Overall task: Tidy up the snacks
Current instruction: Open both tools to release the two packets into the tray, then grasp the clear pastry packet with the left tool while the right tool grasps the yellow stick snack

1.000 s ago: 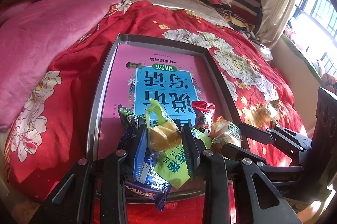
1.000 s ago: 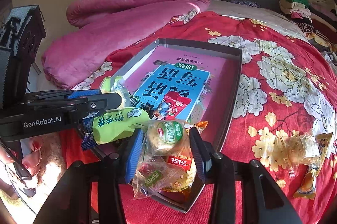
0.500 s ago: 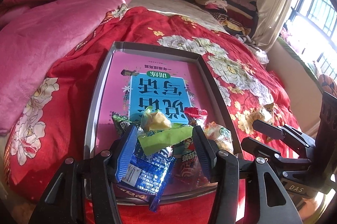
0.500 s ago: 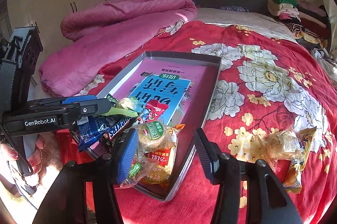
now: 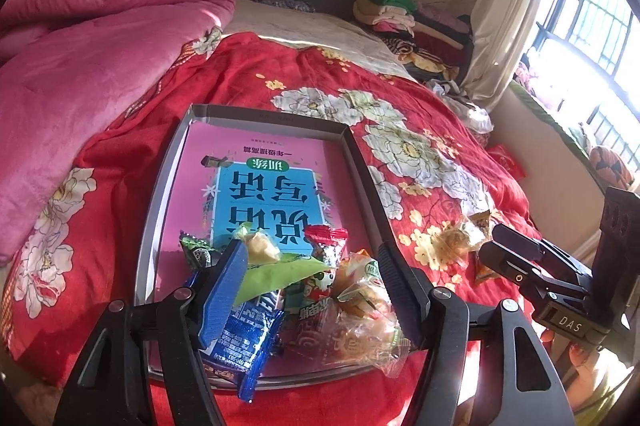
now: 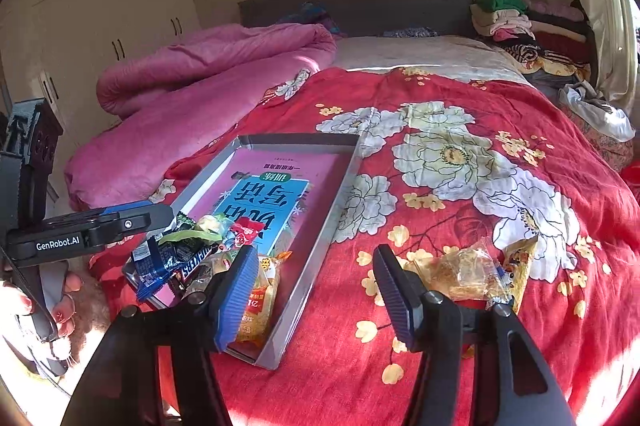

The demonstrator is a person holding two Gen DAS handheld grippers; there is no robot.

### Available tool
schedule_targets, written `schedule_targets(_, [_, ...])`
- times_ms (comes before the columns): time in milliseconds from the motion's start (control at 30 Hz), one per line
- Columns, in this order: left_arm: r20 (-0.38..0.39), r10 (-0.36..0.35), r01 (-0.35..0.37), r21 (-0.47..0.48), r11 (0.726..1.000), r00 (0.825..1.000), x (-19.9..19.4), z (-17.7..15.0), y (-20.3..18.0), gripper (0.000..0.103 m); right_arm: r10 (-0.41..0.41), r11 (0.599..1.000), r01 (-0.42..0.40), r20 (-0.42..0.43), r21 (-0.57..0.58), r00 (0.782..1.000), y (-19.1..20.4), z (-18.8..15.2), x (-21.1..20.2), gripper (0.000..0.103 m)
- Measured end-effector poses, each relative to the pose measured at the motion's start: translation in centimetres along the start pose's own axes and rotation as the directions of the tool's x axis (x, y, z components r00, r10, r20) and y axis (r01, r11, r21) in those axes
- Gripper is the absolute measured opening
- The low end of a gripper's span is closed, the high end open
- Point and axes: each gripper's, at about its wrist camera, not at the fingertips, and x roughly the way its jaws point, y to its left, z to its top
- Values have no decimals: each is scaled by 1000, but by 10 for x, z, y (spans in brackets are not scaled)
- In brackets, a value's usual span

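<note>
Having swung off the tray (image 6: 320, 238) toward the bedspread's right edge, the right gripper (image 6: 316, 296) is opening its empty fingers, with the clear-wrapped pastries (image 6: 466, 272) lying just right of them, nearer than to the left gripper (image 5: 312, 290), whose empty fingers are also opening.

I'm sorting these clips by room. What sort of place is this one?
A home bedroom, most likely. The snack tray sits on a bed with a red floral bedspread and a grey headboard; built-in wardrobes line the wall and folded clothes are piled by the headboard.
</note>
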Motion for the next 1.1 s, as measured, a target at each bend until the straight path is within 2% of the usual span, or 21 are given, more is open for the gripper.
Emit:
schedule_targets(300, [-3,-29,29,57,998,1000,0,5,-35,71,-61,997,58,47,47,997,-35,0,-26,61])
schedule_targets(567, [-36,-51,55,118,991,998,13,5,-71,71,-107,990,103,41,100,993,-68,-12,-40,62])
schedule_targets(800, [-75,-69,81,170,982,995,29,4,-102,71,-146,983,144,10,116,989,-85,-27,-40,62])
schedule_targets(1100, [-136,-77,110,257,960,988,61,1,-145,71,-196,972,206,-91,115,976,-107,-45,-16,62])
